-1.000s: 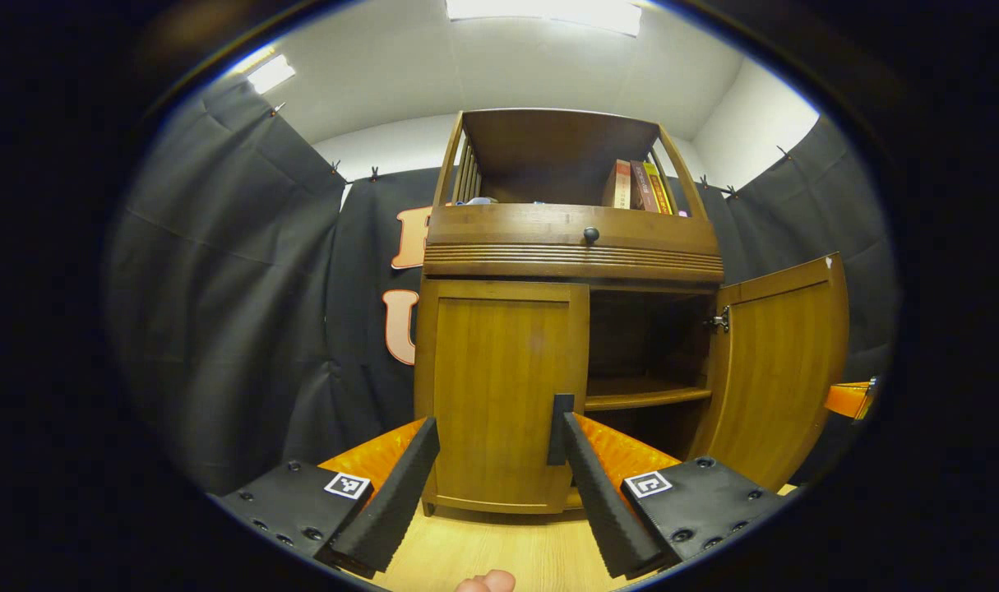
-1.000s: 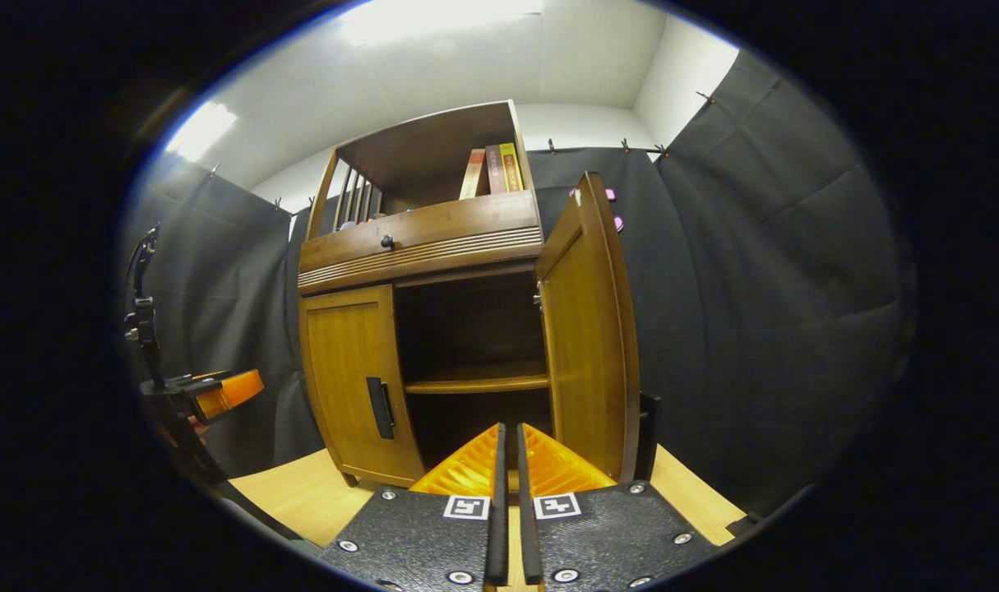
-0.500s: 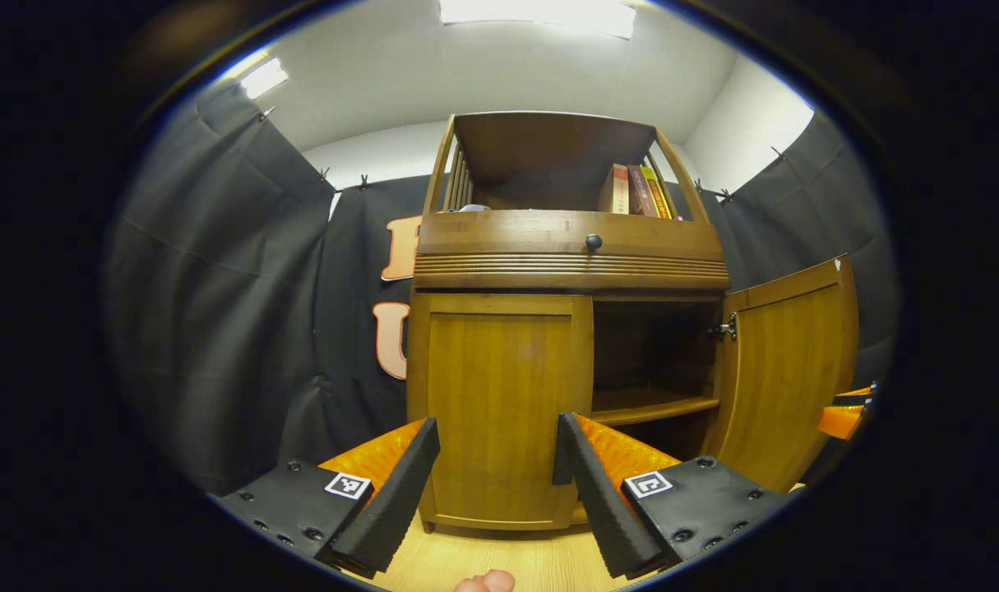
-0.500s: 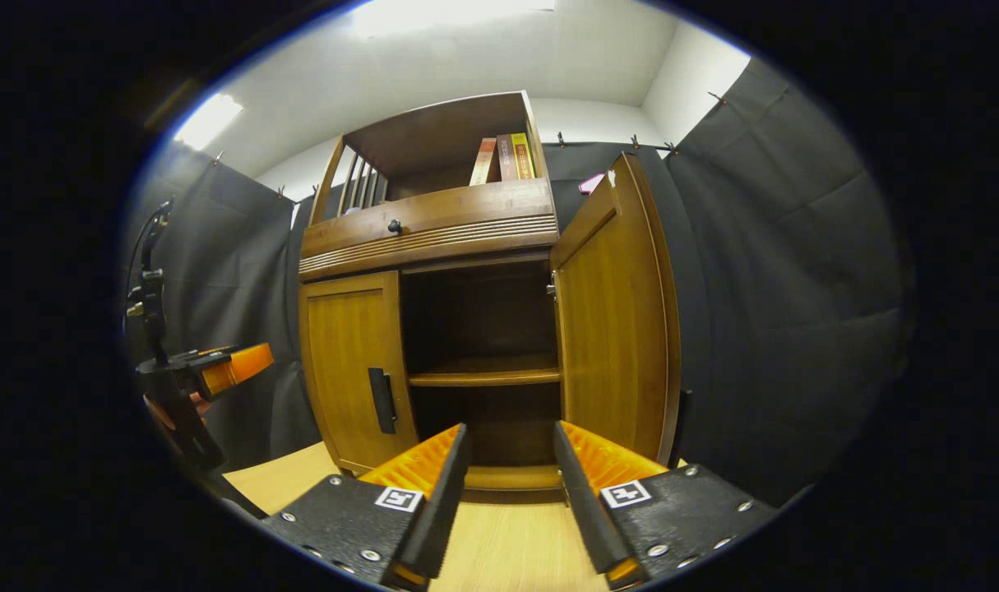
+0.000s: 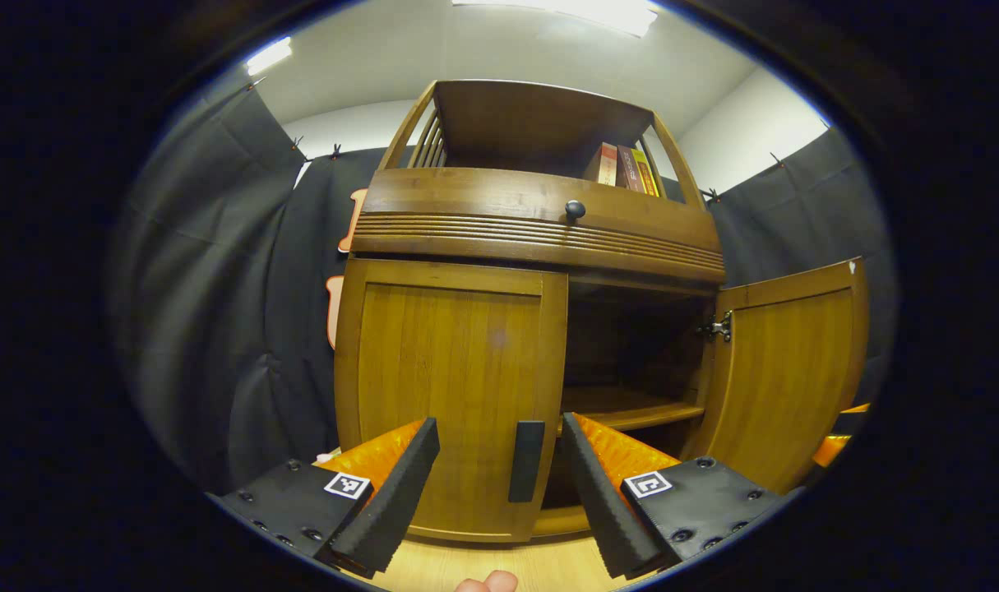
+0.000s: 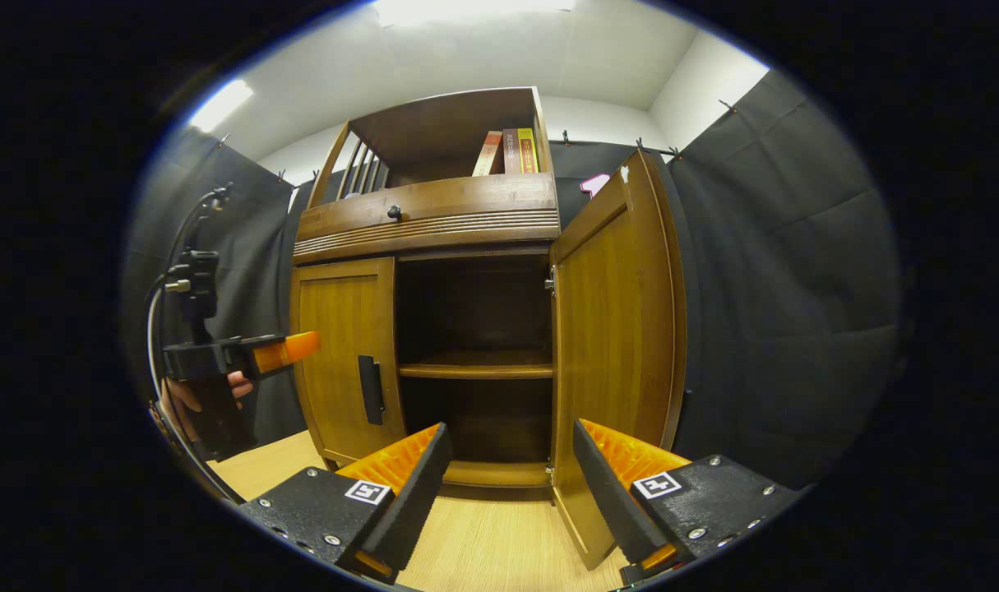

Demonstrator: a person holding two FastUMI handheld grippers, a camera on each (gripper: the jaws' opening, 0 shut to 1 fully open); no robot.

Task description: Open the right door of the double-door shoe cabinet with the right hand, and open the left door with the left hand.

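Wooden shoe cabinet (image 5: 540, 247): right door (image 5: 783, 370) swung open, left door (image 5: 450, 395) closed.

Black cloth walls (image 6: 779, 271), pale wood floor (image 6: 499, 551), bright ceiling light (image 5: 581, 10).

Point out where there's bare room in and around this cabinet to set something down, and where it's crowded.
Free: the shelf behind the open right door, the compartment floor under it, and the wooden floor in front. Crowded: the top shelf's right end, where books stand. The left door is shut, with the left gripper open around its handle.
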